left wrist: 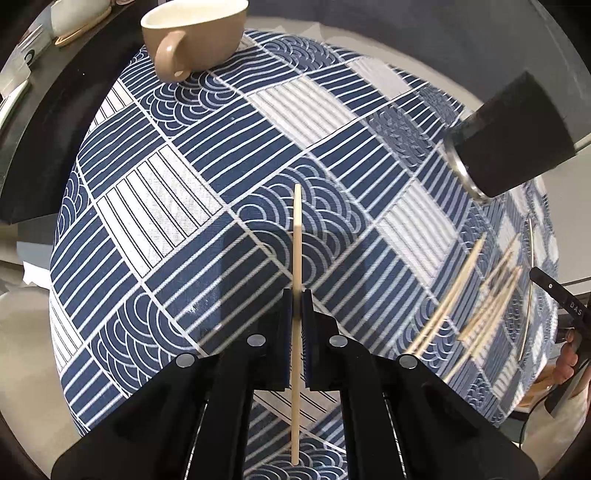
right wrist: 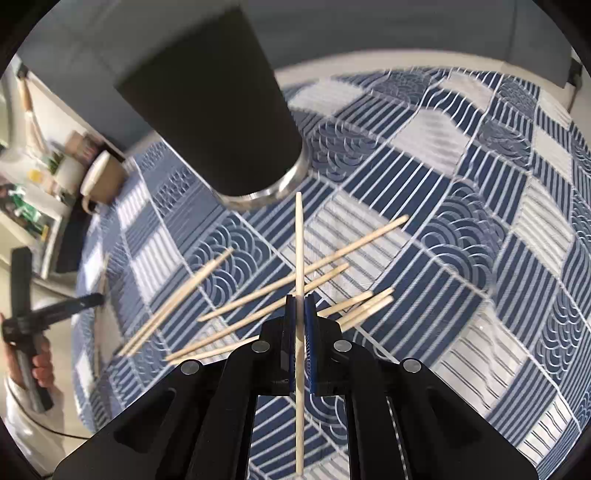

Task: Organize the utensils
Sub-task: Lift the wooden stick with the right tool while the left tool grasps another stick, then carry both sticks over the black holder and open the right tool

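Left claw [left wrist: 296, 295]: jaws closed right down onto one thin pale wooden chopstick [left wrist: 296, 236]. The stick runs straight along the claw's axis, its tapered tip well ahead of the fingertips, its butt trailing back between the arms. Grip sits about mid-length.

Right claw [right wrist: 300, 301]: same state, jaws shut on a second pale wooden chopstick [right wrist: 300, 243], also gripped near the middle, tip forward. Tip points toward the base of the tall black cup with a steel rim [right wrist: 218, 122], which stands ahead and to the left of this claw. Whether the tip touches it cannot be told.

Loose chopsticks [right wrist: 303, 266]: a scatter of several lies on the blue-and-white patterned cloth [right wrist: 461, 258] directly below and ahead of the right claw, crossing one another. From the left claw they lie well off to the right, blurred. A beige ceramic mug [left wrist: 192, 33] stands far ahead of the left claw at the cloth's edge.

Handling judgement:
- Sticks look light, stiff, smooth and round, so likely to roll or pivot in flat pads.
- A mid-length hold balances them. A hold near the tip would let the butt swing.
- Slender wood could snap under side load, so entry into the cup should be end-on.
- Crossed sticks in the pile: lifting a lower one probably drags its neighbours. Taking the top, free-lying one first seems safer.
- The cup is tall and narrow, so a knock near its top could tip it.
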`<state>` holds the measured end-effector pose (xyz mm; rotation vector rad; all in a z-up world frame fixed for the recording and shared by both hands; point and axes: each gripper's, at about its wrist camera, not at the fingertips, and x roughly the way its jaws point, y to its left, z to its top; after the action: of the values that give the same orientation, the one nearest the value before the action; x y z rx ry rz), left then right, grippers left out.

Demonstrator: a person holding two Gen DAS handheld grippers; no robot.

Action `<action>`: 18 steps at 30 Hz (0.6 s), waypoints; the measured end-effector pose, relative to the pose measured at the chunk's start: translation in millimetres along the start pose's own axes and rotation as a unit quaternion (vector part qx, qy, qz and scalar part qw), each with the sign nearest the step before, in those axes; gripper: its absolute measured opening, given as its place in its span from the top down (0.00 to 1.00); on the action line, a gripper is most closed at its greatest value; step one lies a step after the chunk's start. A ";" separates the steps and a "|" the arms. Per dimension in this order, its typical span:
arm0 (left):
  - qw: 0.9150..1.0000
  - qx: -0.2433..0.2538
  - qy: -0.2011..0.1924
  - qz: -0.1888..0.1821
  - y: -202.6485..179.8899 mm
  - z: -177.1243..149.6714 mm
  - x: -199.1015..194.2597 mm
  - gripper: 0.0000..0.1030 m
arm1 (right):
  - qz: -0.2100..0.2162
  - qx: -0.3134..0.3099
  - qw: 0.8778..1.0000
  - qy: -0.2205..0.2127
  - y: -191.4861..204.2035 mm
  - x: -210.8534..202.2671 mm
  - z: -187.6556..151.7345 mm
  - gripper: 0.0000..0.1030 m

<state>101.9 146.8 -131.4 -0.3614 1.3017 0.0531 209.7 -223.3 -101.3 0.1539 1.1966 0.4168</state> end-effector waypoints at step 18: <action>0.982 0.060 -0.147 -0.102 -81.9 68.5 -95.2 0.95 | 0.085 -0.072 0.969 -0.220 37.8 -142.4 93.5 0.95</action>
<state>159.3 105.1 -7.2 -0.3663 0.9650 -0.1401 244.6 -235.2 69.2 0.2121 0.7150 0.5833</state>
